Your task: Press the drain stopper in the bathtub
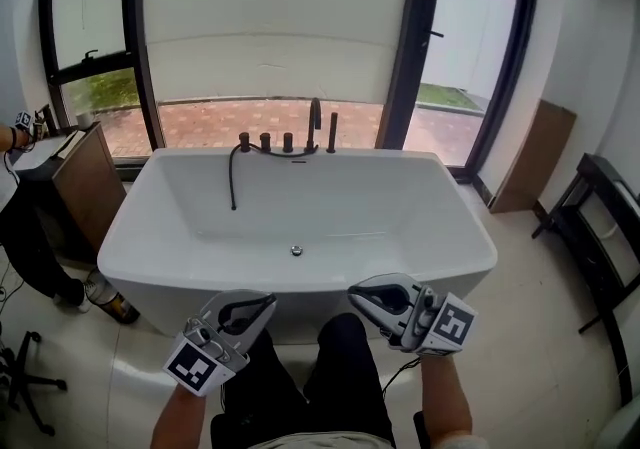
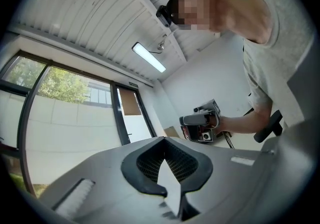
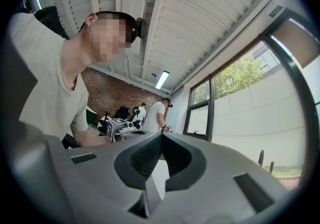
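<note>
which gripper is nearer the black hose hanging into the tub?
Left. The left gripper is outside the near rim of the tub, roughly in line with the hose; the right gripper is farther right.

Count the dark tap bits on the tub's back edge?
5, in a row along the bathtub rim: three short knobs on the left, a tall spout, then a slim post rightmost. None looks hidden.
</note>
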Tool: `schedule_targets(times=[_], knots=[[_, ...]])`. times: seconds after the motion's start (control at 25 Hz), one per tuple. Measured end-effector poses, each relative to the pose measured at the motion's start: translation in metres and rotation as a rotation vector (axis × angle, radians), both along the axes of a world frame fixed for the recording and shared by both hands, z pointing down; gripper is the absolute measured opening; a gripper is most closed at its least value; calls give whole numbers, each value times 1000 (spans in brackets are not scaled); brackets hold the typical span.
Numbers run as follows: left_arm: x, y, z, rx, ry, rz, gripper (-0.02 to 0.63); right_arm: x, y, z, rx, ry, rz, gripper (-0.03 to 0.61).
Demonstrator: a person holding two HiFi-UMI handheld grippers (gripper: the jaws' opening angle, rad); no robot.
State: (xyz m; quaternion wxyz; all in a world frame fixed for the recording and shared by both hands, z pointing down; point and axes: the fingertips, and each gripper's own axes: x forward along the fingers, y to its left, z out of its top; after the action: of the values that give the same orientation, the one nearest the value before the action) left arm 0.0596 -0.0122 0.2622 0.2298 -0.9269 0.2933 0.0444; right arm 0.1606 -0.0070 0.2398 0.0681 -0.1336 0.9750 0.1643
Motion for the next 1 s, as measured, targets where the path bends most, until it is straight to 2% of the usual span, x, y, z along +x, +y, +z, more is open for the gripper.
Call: schedule_targets(times=[0.08, 0.24, 0.48, 0.64, 0.8, 1.0], knots=[[-2, 7, -4, 2, 22, -12, -2, 4, 8, 2, -7, -14, 10, -1], [0, 24, -27, 46, 66, -17, -2, 0, 13, 0, -1, 47, 58, 0], [-2, 49, -63, 100, 104, -3, -2, -16, 50, -36, 74, 4, -21, 0], [-5, 64, -61, 92, 116, 25, -2, -18, 74, -44, 107, -14, -71, 0], [-6, 62, -54, 61, 120, 27, -2, -20, 69, -30, 124, 42, -31, 0], [-3, 63, -52, 51, 125, 36, -2, -17, 62, -24, 97, 42, -15, 0]])
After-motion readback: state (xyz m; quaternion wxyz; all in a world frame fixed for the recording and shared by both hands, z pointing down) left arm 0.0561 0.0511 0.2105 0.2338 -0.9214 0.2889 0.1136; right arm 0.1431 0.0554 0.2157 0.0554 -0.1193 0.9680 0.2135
